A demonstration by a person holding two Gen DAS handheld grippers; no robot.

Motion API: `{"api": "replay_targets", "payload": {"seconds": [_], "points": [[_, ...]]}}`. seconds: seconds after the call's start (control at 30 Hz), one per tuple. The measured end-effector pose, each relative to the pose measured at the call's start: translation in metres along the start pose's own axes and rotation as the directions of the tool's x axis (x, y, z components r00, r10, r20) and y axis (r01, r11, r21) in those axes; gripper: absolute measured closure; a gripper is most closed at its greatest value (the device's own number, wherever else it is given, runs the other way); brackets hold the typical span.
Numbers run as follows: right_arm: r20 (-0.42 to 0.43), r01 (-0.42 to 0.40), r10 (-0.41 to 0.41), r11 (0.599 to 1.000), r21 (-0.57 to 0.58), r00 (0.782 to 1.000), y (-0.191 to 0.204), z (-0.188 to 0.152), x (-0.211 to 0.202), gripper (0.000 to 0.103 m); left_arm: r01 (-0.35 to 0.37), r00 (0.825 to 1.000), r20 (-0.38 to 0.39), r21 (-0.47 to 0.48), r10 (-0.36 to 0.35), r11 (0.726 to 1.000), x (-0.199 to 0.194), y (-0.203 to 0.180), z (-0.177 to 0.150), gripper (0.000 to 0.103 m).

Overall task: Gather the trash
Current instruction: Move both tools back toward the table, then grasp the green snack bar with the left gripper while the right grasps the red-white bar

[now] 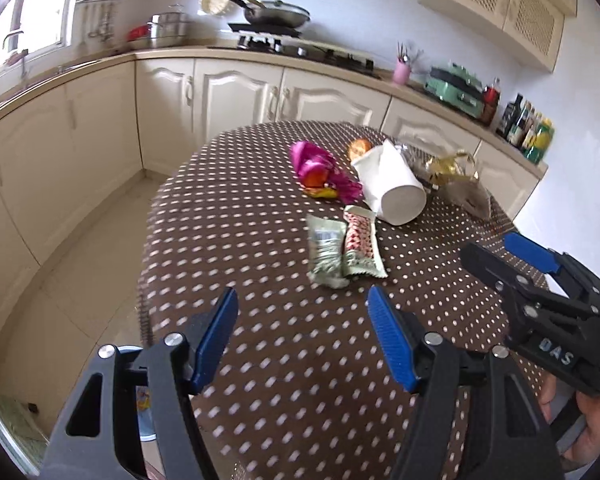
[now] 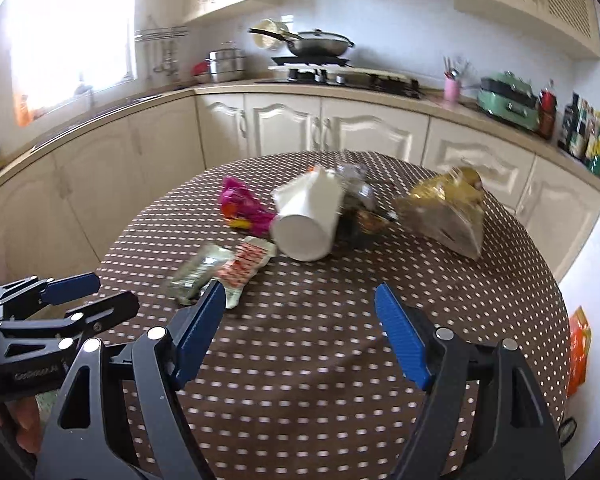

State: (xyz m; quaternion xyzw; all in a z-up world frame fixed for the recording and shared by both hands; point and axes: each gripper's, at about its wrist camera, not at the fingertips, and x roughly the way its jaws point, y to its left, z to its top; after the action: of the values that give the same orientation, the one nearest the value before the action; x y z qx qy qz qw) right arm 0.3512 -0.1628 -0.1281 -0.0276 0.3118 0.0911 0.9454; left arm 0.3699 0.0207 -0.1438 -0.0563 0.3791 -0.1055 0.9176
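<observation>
1. Left wrist view: my left tool (image 1: 302, 322) hangs over the near part of the desk (image 1: 260, 360) with its blue pads spread and nothing between them. The trash lies further in: two flat green wrappers (image 1: 342, 250) nearest, a toppled white paper cup (image 1: 392, 186) behind them, a magenta wrapper (image 1: 320, 170) to its left, a gold foil bag (image 1: 456, 170) to its right. The right tool (image 1: 496, 256) enters at the right edge, also spread and empty.

2. Right wrist view: my right tool (image 2: 300, 314) is spread and empty too. The green wrappers (image 2: 224, 270) sit just beyond its left pad, the cup (image 2: 306, 222) and gold bag (image 2: 444, 208) are further off, and the left tool (image 2: 80, 292) shows at the left edge.

3. Risks, as I judge them: the flat wrappers may slide on the cloth instead of lifting if I come in shallow; the cup, lying on its side, could roll off when nudged; both tools reaching the same cluster could collide. Both views are smeared, so my aim is uncertain.
</observation>
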Motion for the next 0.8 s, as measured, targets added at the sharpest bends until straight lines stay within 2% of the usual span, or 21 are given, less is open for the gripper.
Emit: {"api": "replay_targets", "payload": {"seconds": [0.13, 0.23, 0.33, 0.37, 0.43, 0.53, 0.63, 0.8], "points": [[-0.018, 0.005, -0.004, 1.000, 0.021, 1.000, -0.012, -0.002, 0.007, 0.028, -0.004, 0.999, -0.049, 0.008, 0.005, 1.000, 0.029, -0.008, 0.011, 0.037], [-0.037, 0.006, -0.005, 1.000, 0.029, 0.999, -0.017, -0.002, 0.015, 0.028, -0.032, 0.997, -0.070, 0.028, 0.034, 0.999, 0.043, -0.015, 0.015, 0.037], [-0.050, 0.001, 0.000, 0.999, 0.034, 0.999, -0.018, -0.001, 0.021, 0.028, -0.008, 0.995, -0.103, 0.022, 0.011, 1.000, 0.055, -0.016, 0.017, 0.057], [-0.054, -0.004, 0.006, 0.999, 0.037, 0.999, -0.018, -0.001, 0.023, 0.028, -0.009, 0.994, -0.107, 0.024, 0.011, 1.000, 0.057, -0.016, 0.018, 0.058], [-0.057, -0.009, 0.011, 0.999, 0.038, 0.998, -0.018, 0.001, 0.025, 0.028, -0.025, 0.995, -0.099, 0.047, 0.030, 0.999, 0.061, -0.018, 0.018, 0.059], [-0.064, -0.009, 0.011, 0.999, 0.033, 0.998, -0.013, 0.004, 0.030, 0.028, -0.075, 0.993, -0.080, 0.078, 0.081, 0.994, 0.064, -0.020, 0.017, 0.079], [-0.086, -0.010, 0.013, 1.000, 0.028, 0.996, -0.007, 0.006, 0.038, 0.028, -0.047, 0.996, -0.070, 0.043, 0.050, 0.998, 0.059, -0.012, 0.016, 0.083], [-0.121, -0.045, 0.047, 0.999, 0.016, 0.992, 0.010, 0.011, 0.051, 0.028, -0.063, 0.998, -0.020, -0.004, 0.063, 0.998, 0.038, 0.007, 0.012, 0.083]]}}
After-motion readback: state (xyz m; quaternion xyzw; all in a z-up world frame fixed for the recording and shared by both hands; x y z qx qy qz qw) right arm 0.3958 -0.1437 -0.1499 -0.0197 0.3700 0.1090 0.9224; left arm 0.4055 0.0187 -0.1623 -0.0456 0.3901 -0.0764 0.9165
